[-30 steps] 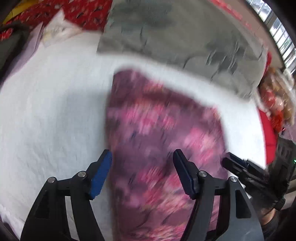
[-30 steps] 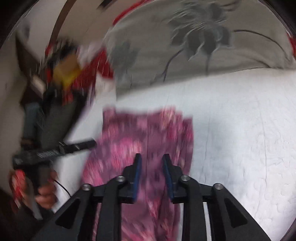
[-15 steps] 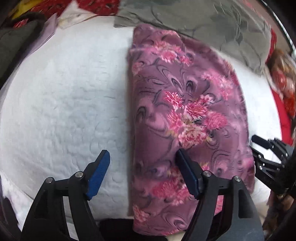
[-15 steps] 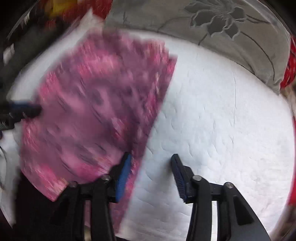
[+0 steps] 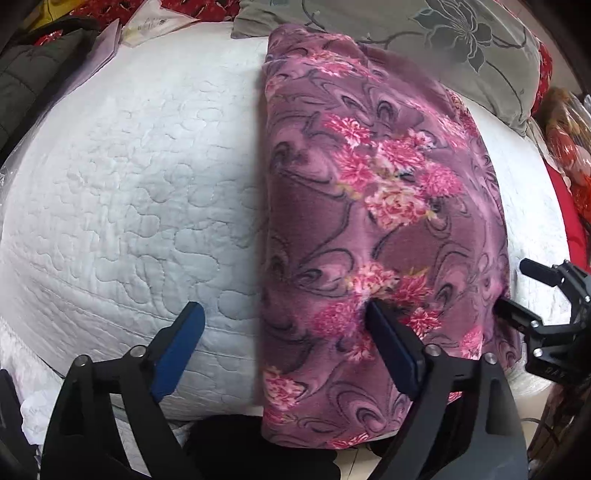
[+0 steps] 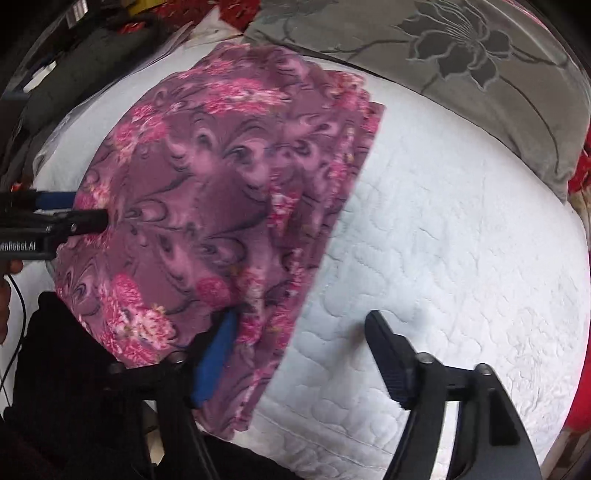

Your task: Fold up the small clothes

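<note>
A purple fleece garment with pink flowers lies folded lengthwise on the white quilted bed, its near end hanging over the bed's front edge. My left gripper is open over its left fold edge, the right finger resting on the cloth. My right gripper is open over the garment's right edge, its left finger against the cloth. Each gripper shows at the side of the other's view.
A grey pillow with a flower pattern lies at the back of the bed. Dark clothes and papers sit at the back left. Red fabric borders the right side.
The garment, swung through the air a second ago, now lies flat on the bed. My right gripper has opened and let go of it. Both grippers have dropped near its front end.
</note>
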### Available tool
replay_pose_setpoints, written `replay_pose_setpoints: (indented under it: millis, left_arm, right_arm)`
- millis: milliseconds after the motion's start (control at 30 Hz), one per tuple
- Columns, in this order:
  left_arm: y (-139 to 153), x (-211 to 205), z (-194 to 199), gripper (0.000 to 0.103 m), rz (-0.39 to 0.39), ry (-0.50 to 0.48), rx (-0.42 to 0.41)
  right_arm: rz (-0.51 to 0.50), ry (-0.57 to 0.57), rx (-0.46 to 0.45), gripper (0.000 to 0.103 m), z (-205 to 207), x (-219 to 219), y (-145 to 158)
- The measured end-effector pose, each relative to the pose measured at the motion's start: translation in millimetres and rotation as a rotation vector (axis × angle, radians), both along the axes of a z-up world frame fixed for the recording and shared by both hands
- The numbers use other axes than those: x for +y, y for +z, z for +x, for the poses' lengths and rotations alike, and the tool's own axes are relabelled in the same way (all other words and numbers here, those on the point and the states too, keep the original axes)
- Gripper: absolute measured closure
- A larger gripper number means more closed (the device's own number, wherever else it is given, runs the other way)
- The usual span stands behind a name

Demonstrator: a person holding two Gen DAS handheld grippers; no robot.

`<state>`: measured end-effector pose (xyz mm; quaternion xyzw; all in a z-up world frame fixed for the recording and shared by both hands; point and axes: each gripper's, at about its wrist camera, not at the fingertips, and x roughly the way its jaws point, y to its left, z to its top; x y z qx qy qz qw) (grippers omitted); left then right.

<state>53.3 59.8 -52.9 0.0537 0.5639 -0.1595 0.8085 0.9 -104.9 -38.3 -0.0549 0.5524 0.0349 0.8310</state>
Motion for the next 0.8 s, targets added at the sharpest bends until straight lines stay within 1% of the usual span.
replay_pose_setpoints:
  millis: [67,167,233,300,333,367,400,500,600,667,733,767,800]
  left_arm:
    - [-0.7,1.7,1.9,0.011,-0.007,0.002,0.004]
    - [-1.9,5.0,1.9,0.009,-0.01,0.006,0.001]
    - [-4.3,5.4,6.8,0.007,-0.009,0.008,-0.001]
    - [-4.8,8.5,9.9,0.007,-0.013,0.007,0.0]
    - [-5.8,8.6,9.5,0.006,-0.011,0.004,-0.001]
    - [-7.5,10.5,11.5,0.006,-0.01,0.003,-0.002]
    - [-7.5,11.4,11.7,0.006,-0.009,0.002,-0.002]
    - [-8.2,9.8,11.0,0.006,-0.011,0.004,0.003]
    - [-8.2,9.3,11.3,0.006,-0.013,0.004,0.007]
    - [-5.5,11.4,15.7,0.007,-0.027,0.002,0.022]
    - [-0.6,16.7,21.4,0.007,-0.062,0.005,0.038]
    - [3.5,20.0,25.6,0.007,-0.089,0.011,0.043]
    - [8.5,22.7,30.0,0.007,-0.116,0.018,0.041]
  right_arm:
    - [-0.027,0.026,0.022,0.03,2.7,-3.2,5.3]
    - [-0.119,0.096,0.006,0.031,3.0,4.5,21.0]
    - [-0.139,0.159,-0.008,0.031,-4.9,13.2,25.3]
    - [-0.169,0.197,-0.001,0.032,-15.9,19.3,14.4]
    - [-0.201,0.196,0.008,0.032,-20.2,21.2,2.5]
    - [-0.201,0.185,0.008,0.033,-23.9,19.4,-6.4]
    - [-0.156,0.148,-0.016,0.032,-23.6,16.2,-8.1]
    - [-0.009,0.001,-0.013,0.032,-24.2,-5.6,-6.0]
    - [0.047,-0.052,-0.021,0.034,-24.5,-15.6,1.6]
    - [0.109,-0.095,-0.063,0.035,-20.3,-26.7,10.9]
    - [0.216,-0.157,-0.136,0.037,-17.4,-39.3,24.5]
    - [0.253,-0.18,-0.162,0.041,-17.2,-43.2,28.2]
    - [0.305,-0.211,-0.191,0.046,-12.9,-49.3,31.2]
